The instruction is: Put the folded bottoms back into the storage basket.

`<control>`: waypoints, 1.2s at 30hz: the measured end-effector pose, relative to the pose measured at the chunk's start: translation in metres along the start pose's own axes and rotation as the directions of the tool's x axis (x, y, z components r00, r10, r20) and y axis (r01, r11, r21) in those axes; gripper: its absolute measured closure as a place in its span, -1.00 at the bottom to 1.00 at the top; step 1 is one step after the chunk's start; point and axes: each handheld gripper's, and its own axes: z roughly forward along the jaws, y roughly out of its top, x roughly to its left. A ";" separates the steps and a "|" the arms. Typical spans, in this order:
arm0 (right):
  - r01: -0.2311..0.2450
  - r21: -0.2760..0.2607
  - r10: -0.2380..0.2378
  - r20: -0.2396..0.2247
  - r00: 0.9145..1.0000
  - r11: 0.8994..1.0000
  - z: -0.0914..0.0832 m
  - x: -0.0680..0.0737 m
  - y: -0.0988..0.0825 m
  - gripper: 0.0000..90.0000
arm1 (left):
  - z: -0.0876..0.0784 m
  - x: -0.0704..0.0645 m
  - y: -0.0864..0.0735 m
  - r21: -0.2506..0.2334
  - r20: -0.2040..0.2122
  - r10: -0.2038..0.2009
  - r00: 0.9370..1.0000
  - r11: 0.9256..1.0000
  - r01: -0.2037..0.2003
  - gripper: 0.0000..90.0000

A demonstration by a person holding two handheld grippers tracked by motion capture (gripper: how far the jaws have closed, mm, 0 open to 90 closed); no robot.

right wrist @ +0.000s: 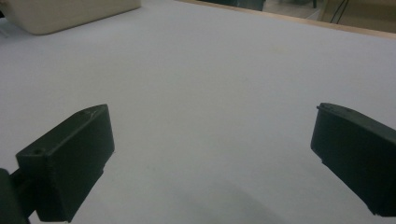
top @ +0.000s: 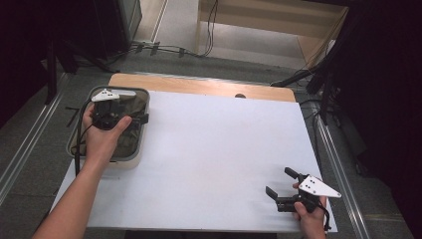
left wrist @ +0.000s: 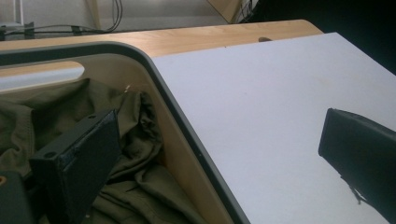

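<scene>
Olive-green cloth crumpled inside the basin, a rounded tub with a grey rim and pale walls, parked at the table's left edge, partly on the white sheet. Bunched folds, piled up against the near inner wall in the left gripper view.

Left gripper right over the basin, held in the left hand, jaws spread wide and straddling the rim: one jaw down among the cloth folds, the other out over the white sheet. Touching the cloth or just above it? Cannot tell. Nothing clamped between the jaws.

Over to the right gripper, low at the near right corner of the sheet, well apart from the basin. Jaws wide apart there too, nothing between them but bare white surface. A corner of the pale basin just visible far off in the right gripper view.

Wooden tabletop peeking out beyond the sheet's far edge.
</scene>
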 end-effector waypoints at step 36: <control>-0.009 -0.001 0.009 0.001 1.000 1.000 -0.001 0.001 0.000 -1.00 | -0.029 -0.033 -0.044 -0.054 0.063 0.020 0.998 0.998 -0.016 -1.00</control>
